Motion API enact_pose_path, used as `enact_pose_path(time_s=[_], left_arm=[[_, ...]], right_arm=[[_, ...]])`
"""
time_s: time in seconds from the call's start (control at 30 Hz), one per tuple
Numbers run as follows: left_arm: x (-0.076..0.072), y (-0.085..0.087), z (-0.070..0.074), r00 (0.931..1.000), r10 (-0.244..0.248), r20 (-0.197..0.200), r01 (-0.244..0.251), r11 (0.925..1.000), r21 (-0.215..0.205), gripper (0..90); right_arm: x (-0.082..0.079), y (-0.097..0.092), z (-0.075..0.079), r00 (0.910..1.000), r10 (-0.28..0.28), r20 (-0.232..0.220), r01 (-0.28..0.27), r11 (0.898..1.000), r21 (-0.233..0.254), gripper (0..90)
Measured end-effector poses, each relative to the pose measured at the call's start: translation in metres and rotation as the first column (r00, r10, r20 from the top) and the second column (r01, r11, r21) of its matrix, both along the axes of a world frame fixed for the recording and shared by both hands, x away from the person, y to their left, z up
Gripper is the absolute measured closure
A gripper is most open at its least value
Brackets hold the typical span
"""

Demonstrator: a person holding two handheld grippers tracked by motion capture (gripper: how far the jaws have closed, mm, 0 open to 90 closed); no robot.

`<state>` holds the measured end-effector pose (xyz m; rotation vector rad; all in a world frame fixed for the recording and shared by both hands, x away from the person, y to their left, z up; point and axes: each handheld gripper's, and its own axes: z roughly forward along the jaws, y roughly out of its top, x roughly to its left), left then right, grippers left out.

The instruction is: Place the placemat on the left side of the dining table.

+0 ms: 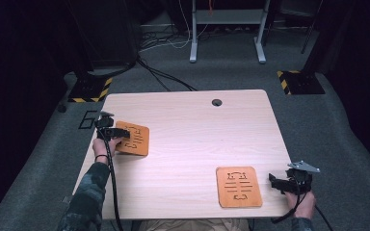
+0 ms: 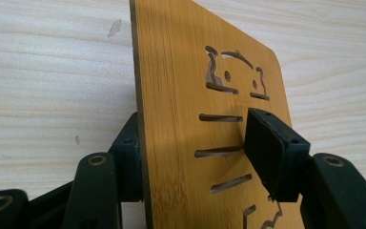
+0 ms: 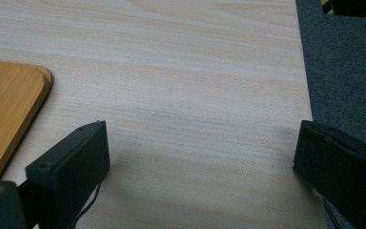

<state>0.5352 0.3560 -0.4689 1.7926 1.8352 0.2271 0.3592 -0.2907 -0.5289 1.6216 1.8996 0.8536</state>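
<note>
An orange wooden board (image 1: pixel 135 139) with cut-out slots sits at the table's left side, and my left gripper (image 1: pixel 118 132) reaches over its left edge. In the left gripper view that board (image 2: pixel 181 95) stands between the jaws. One pad (image 2: pixel 128 152) is behind it and the other pad (image 2: pixel 267 152) stands a little off its slotted face, so my left gripper (image 2: pixel 195 119) is open around it. A second, matching board (image 1: pixel 238 186) lies flat near the front edge. My right gripper (image 1: pixel 273 179) rests just right of it, open wide with nothing between its fingers (image 3: pixel 200 148); the board's corner (image 3: pixel 5 109) shows at its left.
The light wooden table (image 1: pixel 197 120) has a round cable hole (image 1: pixel 217 102) near its far edge. Its right edge (image 3: pixel 310 95) runs close beside my right gripper, with grey carpet beyond. Striped stand bases (image 1: pixel 89 89) (image 1: pixel 298 82) and a desk frame (image 1: pixel 226 33) stand on the floor behind.
</note>
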Motion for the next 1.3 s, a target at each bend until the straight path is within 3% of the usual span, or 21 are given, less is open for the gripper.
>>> enact_pose_path(time_s=[0.23,1.3], left_arm=[[0.002,0.001,-0.003,0.9998,-0.007,-0.02,0.007,1.0,-0.002,41.5],[0.007,0.003,-0.013,0.9995,-0.009,-0.03,0.01,0.9999,0.006,37.0]], right_arm=[[0.0,0.0,0.0,1.0,-0.001,0.0,0.001,1.0,-0.001,3.9],[0.0,0.0,0.0,1.0,-0.002,0.0,0.002,1.0,-0.002,4.0]])
